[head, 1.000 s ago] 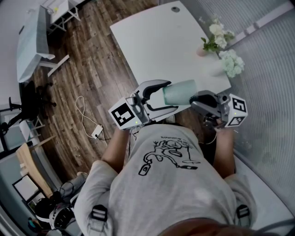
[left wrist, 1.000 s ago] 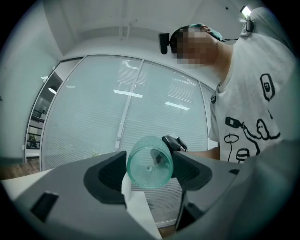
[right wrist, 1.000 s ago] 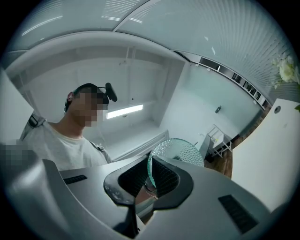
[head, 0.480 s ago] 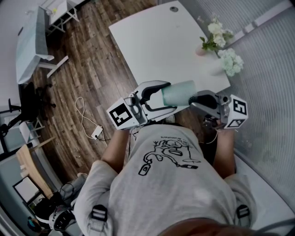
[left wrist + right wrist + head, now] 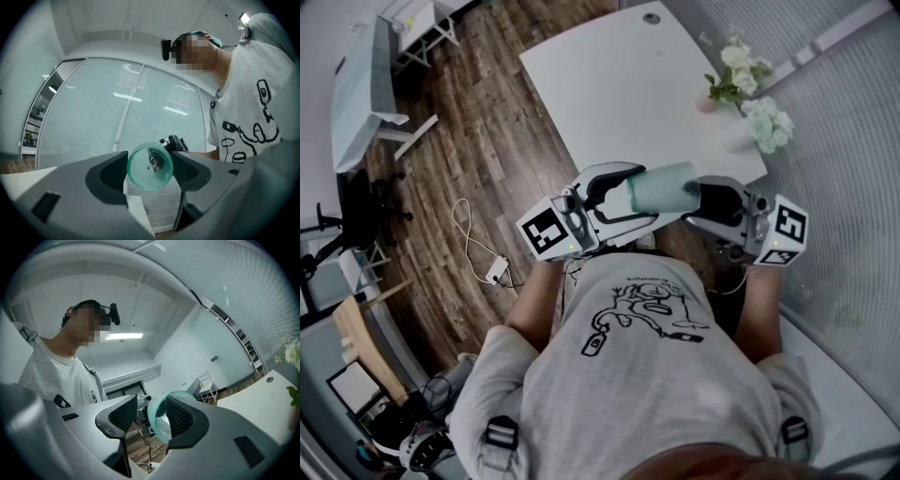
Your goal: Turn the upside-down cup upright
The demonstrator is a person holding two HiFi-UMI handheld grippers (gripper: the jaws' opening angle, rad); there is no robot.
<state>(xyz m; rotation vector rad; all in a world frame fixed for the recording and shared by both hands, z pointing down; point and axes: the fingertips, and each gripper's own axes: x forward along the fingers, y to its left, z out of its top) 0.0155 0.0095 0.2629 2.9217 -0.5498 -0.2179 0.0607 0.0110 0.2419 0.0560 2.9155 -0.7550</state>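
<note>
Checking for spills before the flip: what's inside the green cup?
No contents show through the cup. The right gripper's fingers, just opening, straddle its wall, one apparently inside; in the head view that gripper hides its mouth.

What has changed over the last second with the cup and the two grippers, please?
The right gripper has just been opening its jaws, letting go of the rim of the green cup, which is still between them, and it rolled slightly. The left gripper kept its grip on the cup's base end. The cup stayed level in the air, and neither gripper shifted.
</note>
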